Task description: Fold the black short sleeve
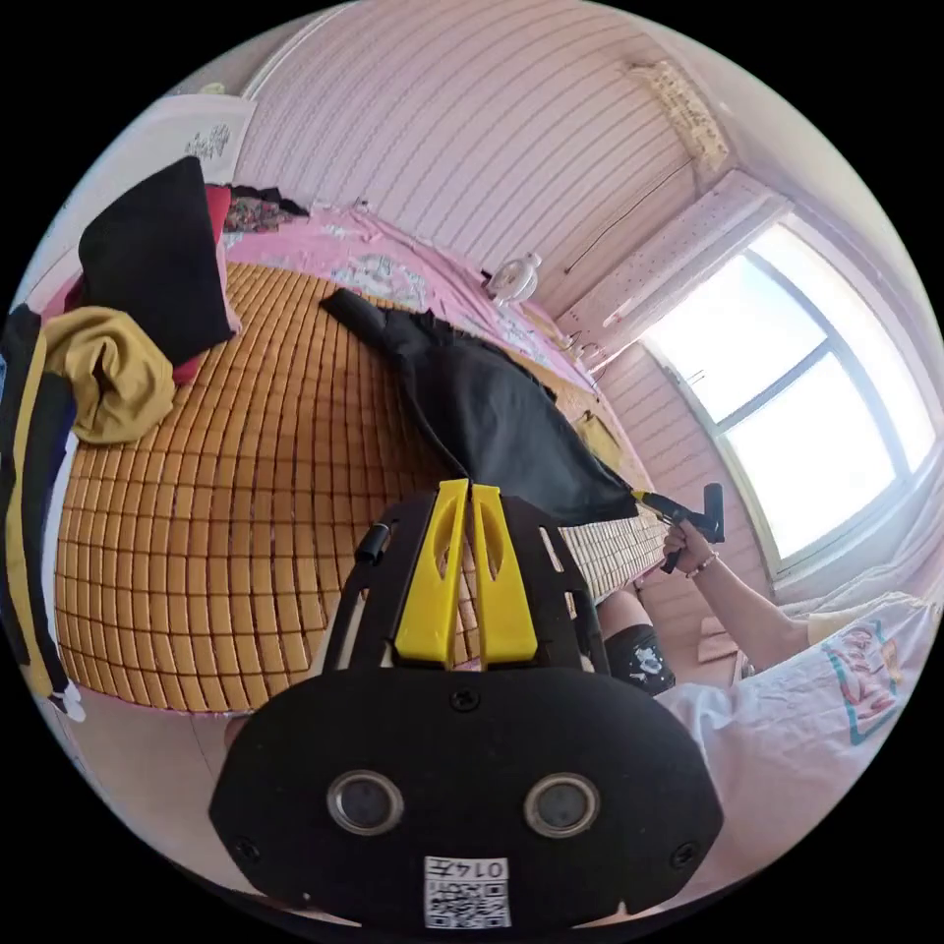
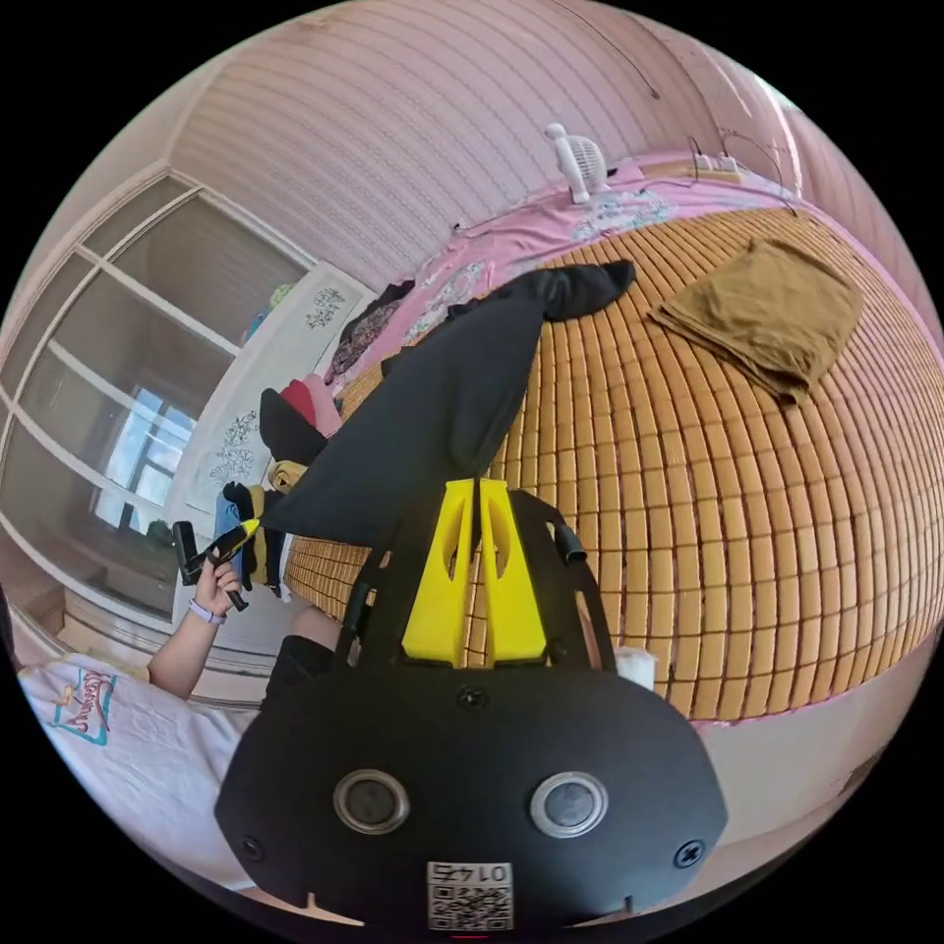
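Note:
The black short sleeve hangs stretched above the bamboo mat of a bed, its far end still resting on the mat. My left gripper has its yellow jaws shut on one corner of it. In the left gripper view, the right gripper is held in a hand and pinches the other corner. In the right gripper view the same shirt runs from my right gripper, shut on its edge, to the left gripper at the far corner.
A pile of clothes lies at one end of the mat, with a black piece and a mustard one. A folded brown garment lies on the mat. A small fan stands by the wall. The person's white shirt is near the window.

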Tool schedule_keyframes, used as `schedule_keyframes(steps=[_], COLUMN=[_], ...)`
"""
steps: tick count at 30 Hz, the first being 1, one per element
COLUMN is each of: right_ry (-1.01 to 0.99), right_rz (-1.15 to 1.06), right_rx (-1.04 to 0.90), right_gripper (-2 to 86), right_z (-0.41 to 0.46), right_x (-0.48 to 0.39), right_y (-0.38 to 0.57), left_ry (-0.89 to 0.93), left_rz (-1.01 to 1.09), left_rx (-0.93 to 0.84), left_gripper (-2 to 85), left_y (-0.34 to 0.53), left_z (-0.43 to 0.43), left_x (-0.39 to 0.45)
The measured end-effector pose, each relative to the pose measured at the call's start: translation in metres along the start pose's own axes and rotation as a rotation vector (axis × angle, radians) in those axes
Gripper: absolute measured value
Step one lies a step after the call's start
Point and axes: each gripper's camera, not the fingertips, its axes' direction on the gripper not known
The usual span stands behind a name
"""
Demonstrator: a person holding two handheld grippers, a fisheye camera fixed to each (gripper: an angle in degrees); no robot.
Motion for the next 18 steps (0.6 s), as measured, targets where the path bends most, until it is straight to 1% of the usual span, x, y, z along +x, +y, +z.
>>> schedule_keyframes(steps=[2, 4, 6, 8, 11, 14, 16, 18], right_ry=[-0.001, 0.009, 0.056, 0.153, 0.218, 0.294, 0.322, 0.381], right_rz=[0.135, 0.208, 0.231, 0.194, 0.09, -0.02, -0.044, -0.044], right_rx=[0.023, 0.041, 0.019, -0.065, -0.183, -0.237, -0.264, -0.27], right_gripper=[0.6, 0.9, 1.5, 3.2, 6.4, 8.7, 8.8, 7.0], right_z=[0.011, 0.013, 0.015, 0.029, 0.062, 0.097, 0.116, 0.129], right_x=[0.026, 0.039, 0.043, 0.034, 0.01, -0.018, -0.028, -0.033], right_y=[0.023, 0.037, 0.047, 0.053, 0.052, 0.047, 0.041, 0.037], left_ry=[-0.023, -0.052, -0.061, -0.066, -0.077, -0.1, -0.112, -0.121], left_rz=[-0.008, -0.003, -0.02, -0.038, -0.073, -0.101, -0.118, -0.15], left_rx=[-0.062, -0.099, -0.14, -0.166, -0.195, -0.202, -0.203, -0.201], left_gripper=[-1.0, -1.0, -1.0, -1.0, -1.0, -1.0, -1.0, -1.0], left_y=[0.001, 0.0, -0.003, -0.005, -0.01, -0.019, -0.024, -0.032], left_z=[0.018, 0.03, 0.042, 0.049, 0.057, 0.061, 0.062, 0.061], left_x=[-0.006, -0.007, -0.013, -0.02, -0.032, -0.043, -0.05, -0.06])
